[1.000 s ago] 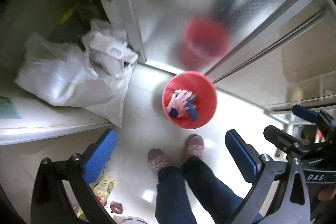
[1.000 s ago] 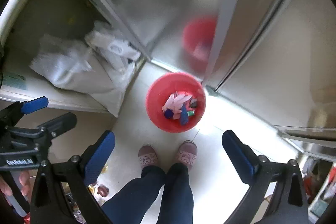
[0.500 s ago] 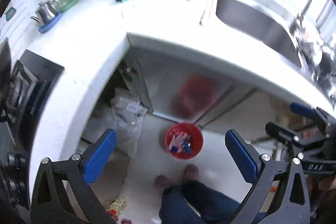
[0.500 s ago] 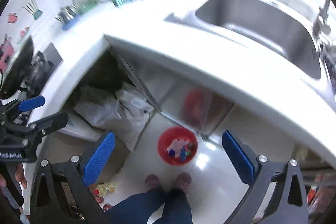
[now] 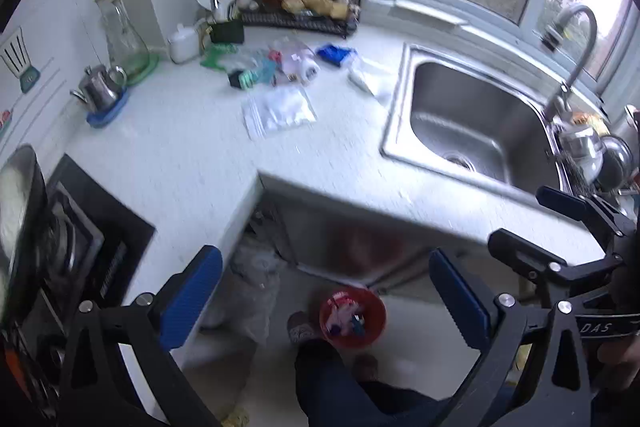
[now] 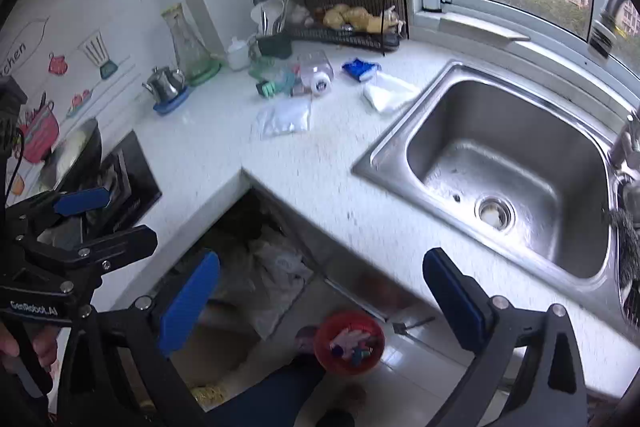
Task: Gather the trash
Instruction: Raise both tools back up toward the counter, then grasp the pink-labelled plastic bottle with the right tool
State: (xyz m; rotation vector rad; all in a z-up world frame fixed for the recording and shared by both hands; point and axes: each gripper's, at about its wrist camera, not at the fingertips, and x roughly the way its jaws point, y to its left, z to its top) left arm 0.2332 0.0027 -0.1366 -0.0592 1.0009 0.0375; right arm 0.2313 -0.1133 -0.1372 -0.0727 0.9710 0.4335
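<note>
A red bin [image 5: 353, 317] [image 6: 349, 341] holding several scraps stands on the floor by a person's feet. On the white counter [image 5: 192, 155] lie a clear zip bag [image 5: 280, 110] [image 6: 285, 117], a blue wrapper [image 5: 335, 54] [image 6: 361, 68], a white plastic bag [image 5: 370, 79] [image 6: 390, 91] and a cluster of small packets with a clear bottle [image 5: 276, 67] [image 6: 298, 77]. My left gripper [image 5: 326, 293] and right gripper [image 6: 320, 291] are both open and empty, held high above the counter's front edge. Each shows in the other's view.
A steel sink [image 5: 476, 123] [image 6: 508, 163] with a tap [image 5: 572, 39] fills the right. A stove [image 5: 88, 247] with a pan sits left. A kettle [image 5: 100, 89], a glass carafe [image 5: 122, 35] and a loaded rack [image 5: 304, 3] line the back wall. White bags [image 6: 268, 279] lie under the counter.
Both grippers rose from low over the red bin to above counter height and tilted up. The counter, the sink and the window came into view. Both stayed open.
</note>
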